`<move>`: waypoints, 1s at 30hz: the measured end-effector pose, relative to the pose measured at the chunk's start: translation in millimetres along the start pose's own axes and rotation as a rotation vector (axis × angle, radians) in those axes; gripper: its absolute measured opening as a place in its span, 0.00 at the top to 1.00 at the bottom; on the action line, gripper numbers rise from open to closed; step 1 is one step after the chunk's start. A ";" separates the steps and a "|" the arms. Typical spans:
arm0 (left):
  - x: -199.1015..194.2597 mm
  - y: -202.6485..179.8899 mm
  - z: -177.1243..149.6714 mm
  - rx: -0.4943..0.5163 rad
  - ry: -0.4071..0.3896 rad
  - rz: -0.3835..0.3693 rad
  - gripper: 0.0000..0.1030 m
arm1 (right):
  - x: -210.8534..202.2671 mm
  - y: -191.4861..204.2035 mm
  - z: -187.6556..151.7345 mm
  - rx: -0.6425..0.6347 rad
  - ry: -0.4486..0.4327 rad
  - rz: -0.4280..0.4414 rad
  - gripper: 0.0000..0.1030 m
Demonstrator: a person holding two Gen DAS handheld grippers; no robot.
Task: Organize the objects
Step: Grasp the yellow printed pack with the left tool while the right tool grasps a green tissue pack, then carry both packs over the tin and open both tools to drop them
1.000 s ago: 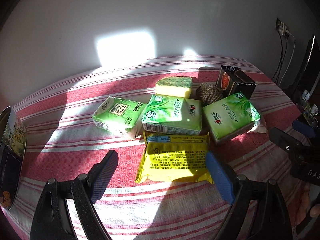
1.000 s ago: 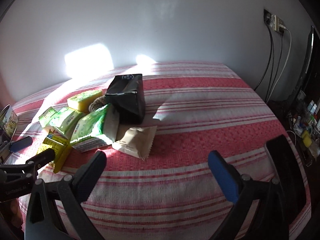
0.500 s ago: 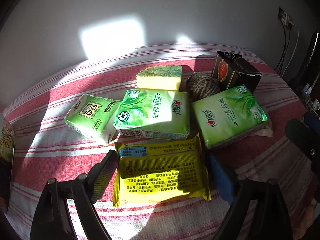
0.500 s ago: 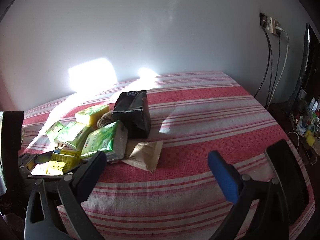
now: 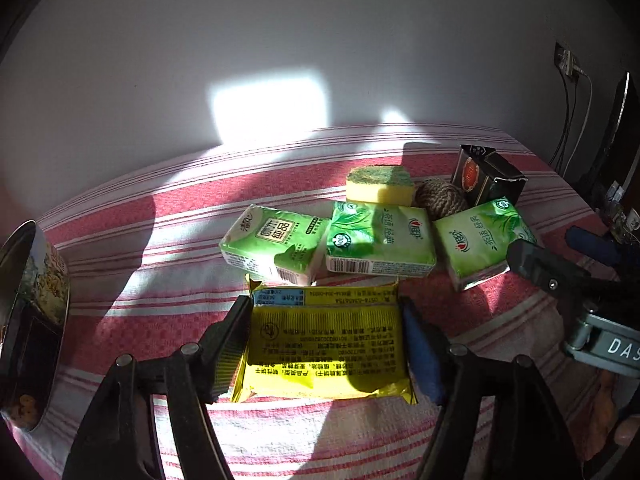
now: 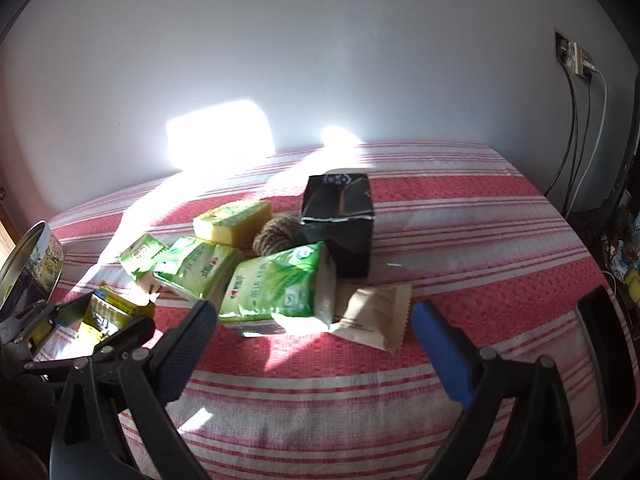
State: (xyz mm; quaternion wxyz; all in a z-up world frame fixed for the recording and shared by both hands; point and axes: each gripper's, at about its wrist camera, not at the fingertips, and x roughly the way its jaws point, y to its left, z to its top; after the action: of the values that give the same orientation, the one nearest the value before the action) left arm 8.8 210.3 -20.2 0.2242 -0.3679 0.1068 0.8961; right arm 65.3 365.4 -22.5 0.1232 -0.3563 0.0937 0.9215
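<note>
- Left gripper [image 5: 326,344], lower centre of the left view, has just been closing in; its jaws are now sitting right against both side edges of the yellow pack [image 5: 326,340], which is between them.
- Contact looks made on both sides; pads appear to be pressing, though the pack is not visibly buckling.
- A second ago the jaws were standing wide with the pack ahead of them; now they are straddling it, so the pick is getting underway.
- Yellow pack is lying flat on the striped cloth [image 5: 120,272], just in front of the green tissue packs [image 5: 380,240], not lifted yet.
- Right gripper [image 6: 316,340], lower centre of its view, is staying wide apart and holding nothing; its view has drawn closer to the nearest green pack [image 6: 280,292] and beige sachet [image 6: 372,316].
- Sponge [image 5: 378,184], twine ball [image 5: 440,200] and black box [image 5: 486,174] are sitting behind, upper right, untouched.
- Tin [image 5: 32,320] is at the left edge, probably where things are going, though that is a guess.
</note>
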 end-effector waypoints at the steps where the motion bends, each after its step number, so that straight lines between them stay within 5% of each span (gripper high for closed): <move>1: -3.2 5.1 0.7 -0.001 -0.007 0.021 0.29 | 5.8 7.9 1.2 -0.015 0.018 -0.006 0.04; 6: -9.9 31.0 0.1 -0.036 -0.018 0.062 0.29 | 37.4 34.5 6.6 -0.079 0.102 -0.050 0.12; 14: -10.8 50.0 -5.3 -0.075 -0.007 0.062 0.29 | 53.2 49.5 7.2 -0.183 0.098 -0.189 0.26; 23: -25.9 62.6 -7.1 -0.092 -0.051 0.054 0.29 | 1.7 36.7 2.6 -0.056 -0.035 -0.065 0.29; 30: -52.0 80.9 -8.9 -0.106 -0.104 0.078 0.29 | -51.9 77.2 14.1 -0.065 -0.162 0.009 0.28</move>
State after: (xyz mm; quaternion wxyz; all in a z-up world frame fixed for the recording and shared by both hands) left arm 8.0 119.4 12.5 0.1747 -0.3278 0.0617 0.9264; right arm 70.8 287.2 29.6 0.1143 -0.2839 0.0550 0.9504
